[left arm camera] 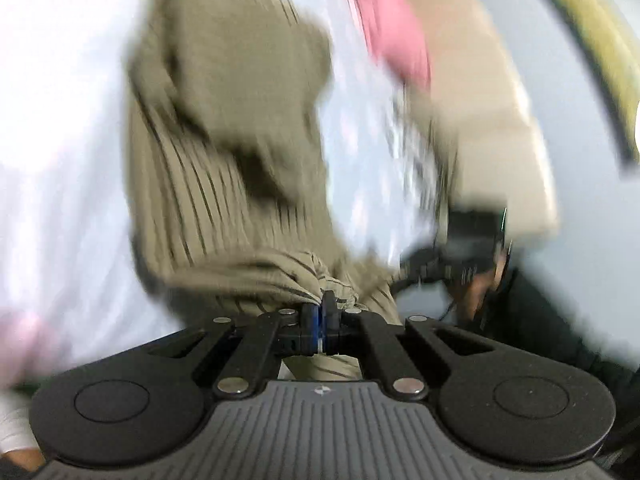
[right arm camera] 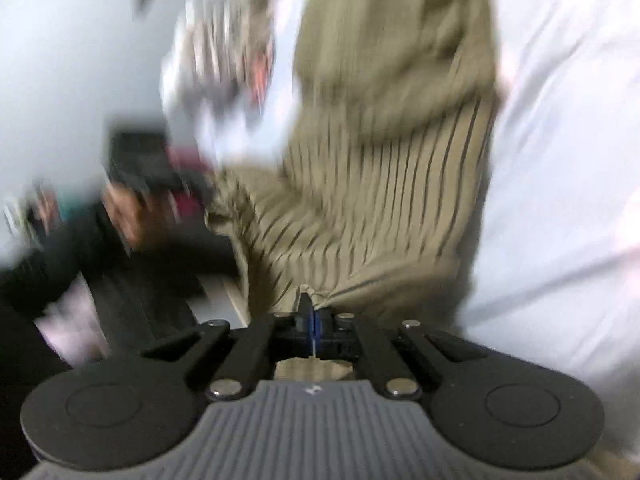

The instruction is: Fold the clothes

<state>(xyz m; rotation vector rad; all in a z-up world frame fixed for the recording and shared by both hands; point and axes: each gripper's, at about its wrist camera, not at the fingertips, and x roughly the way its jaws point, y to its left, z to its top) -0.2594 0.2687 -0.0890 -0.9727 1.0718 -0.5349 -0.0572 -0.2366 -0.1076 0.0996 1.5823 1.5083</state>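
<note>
1. We see the left gripper (left arm camera: 321,307) with its fingers pressed together, pinching a bunched edge of the striped olive garment (left arm camera: 224,152) right at the near end of the cloth.
2. In the right wrist view, the right gripper (right arm camera: 311,308) is likewise clamped tight, and a fold of the same striped olive garment (right arm camera: 380,168) is caught between its fingers.
3. The garment stretches away from both grippers over the white sheet (left arm camera: 60,128), which spreads to the left of the cloth in the left wrist view and to its right in the right wrist view (right arm camera: 560,160).
4. Its near part shows thin dark stripes; the far part is crumpled over itself.
5. Beyond the garment on the far right of the left wrist view lies a pink cloth (left arm camera: 394,28) beside a beige block (left arm camera: 492,120), perhaps a piece of furniture; the blur keeps us from saying more.
6. From the left wrist we see a hand (left arm camera: 478,288) holding the other black gripper to the right of the garment.
7. From the right wrist, a hand (right arm camera: 128,212) in a dark sleeve (right arm camera: 44,272) shows to the left of the cloth.
</note>
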